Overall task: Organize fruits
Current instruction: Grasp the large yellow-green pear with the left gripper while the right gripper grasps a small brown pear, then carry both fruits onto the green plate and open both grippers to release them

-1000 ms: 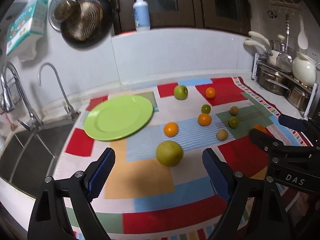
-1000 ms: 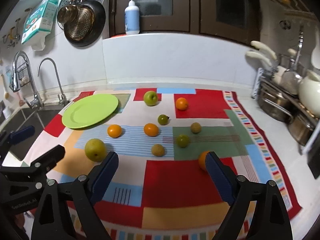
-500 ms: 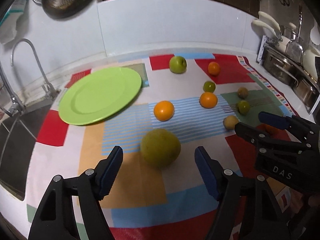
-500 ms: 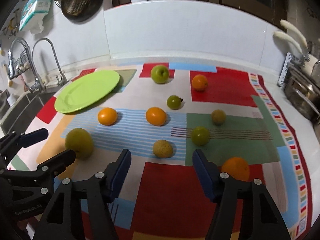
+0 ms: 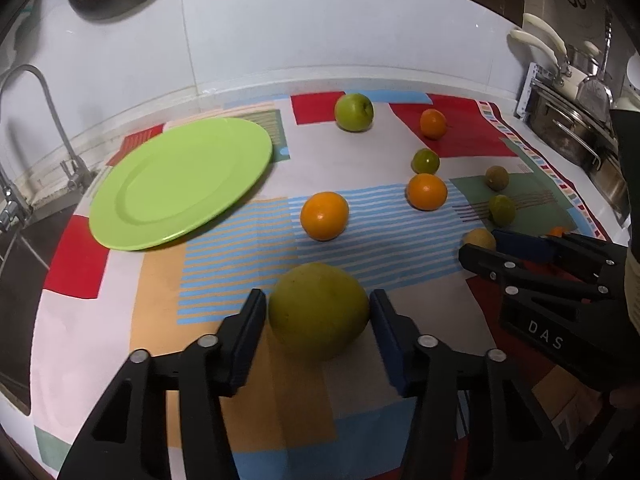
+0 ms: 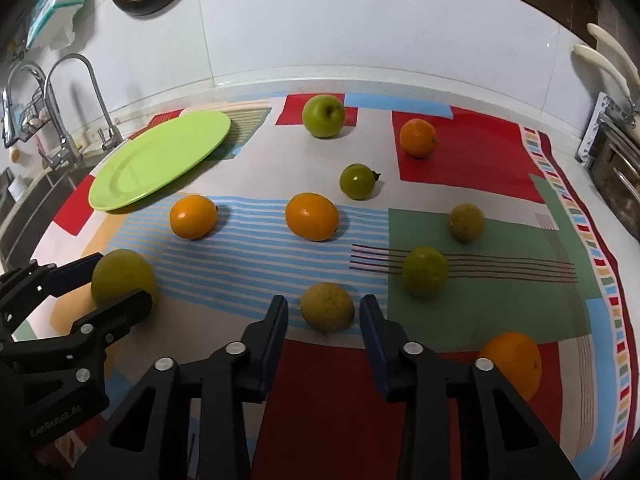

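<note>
Right wrist: ten fruits, one plate; both grippers open, straddling fruit.

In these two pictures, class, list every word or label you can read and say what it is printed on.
"DAS": white letters on the body of the right gripper, seen in the left wrist view.
Grey lettering on the body of the left gripper: too blurred to read.
Print on the packet hanging on the wall: too small to read.

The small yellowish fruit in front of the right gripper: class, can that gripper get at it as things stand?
Probably yes: the right gripper is open with the small yellowish fruit between its fingertips, nothing in between.
</note>
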`<state>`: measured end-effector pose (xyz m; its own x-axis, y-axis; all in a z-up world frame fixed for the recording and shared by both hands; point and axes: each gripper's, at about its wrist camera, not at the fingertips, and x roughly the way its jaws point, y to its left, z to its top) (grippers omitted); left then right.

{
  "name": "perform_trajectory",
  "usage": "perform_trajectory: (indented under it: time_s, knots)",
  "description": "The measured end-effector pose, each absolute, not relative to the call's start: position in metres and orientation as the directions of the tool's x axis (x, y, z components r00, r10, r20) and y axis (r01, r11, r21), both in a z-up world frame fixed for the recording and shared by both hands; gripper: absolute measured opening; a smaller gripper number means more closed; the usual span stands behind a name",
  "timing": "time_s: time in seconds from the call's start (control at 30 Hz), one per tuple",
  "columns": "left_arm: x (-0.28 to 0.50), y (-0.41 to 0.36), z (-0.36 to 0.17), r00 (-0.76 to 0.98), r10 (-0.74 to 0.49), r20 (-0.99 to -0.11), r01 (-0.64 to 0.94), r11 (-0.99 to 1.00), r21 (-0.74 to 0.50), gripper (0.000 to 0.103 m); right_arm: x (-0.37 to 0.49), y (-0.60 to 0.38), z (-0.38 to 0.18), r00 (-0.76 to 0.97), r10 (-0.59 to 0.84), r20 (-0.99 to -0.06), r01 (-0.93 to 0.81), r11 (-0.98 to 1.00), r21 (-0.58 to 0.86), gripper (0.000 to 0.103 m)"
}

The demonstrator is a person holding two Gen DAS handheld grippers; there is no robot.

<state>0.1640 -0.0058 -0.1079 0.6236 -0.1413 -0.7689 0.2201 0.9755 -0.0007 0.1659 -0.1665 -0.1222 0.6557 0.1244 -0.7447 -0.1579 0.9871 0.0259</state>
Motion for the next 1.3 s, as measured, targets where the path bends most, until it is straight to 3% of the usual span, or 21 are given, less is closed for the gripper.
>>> perform_trajectory:
  time_s: [0.1,0.63,1.3]
  knots:
    - [0.165,-0.007,-0.108,0.623,-0.142,-0.769,0.227,0.974,0.004,0.051,0.167,-0.165,-0.124,0.657,0.119,-0.744,-0.155,0.988,0.021,0.030]
    - [0.155,0.023,-0.082,0.665,-0.140,-0.733,0.216,0.976,0.010,0.050,0.151,-0.138,-0.100,0.696,0.161,-0.699,-0.193,0.981,0.033,0.030]
    - [0.207,0.118,-0.053,0.724,-0.090,-0.684,0.181,0.981,0.063,0.050,0.201,-0.017,-0.055,0.727,0.324,-0.605,-0.379,0.925,0.040,0.030]
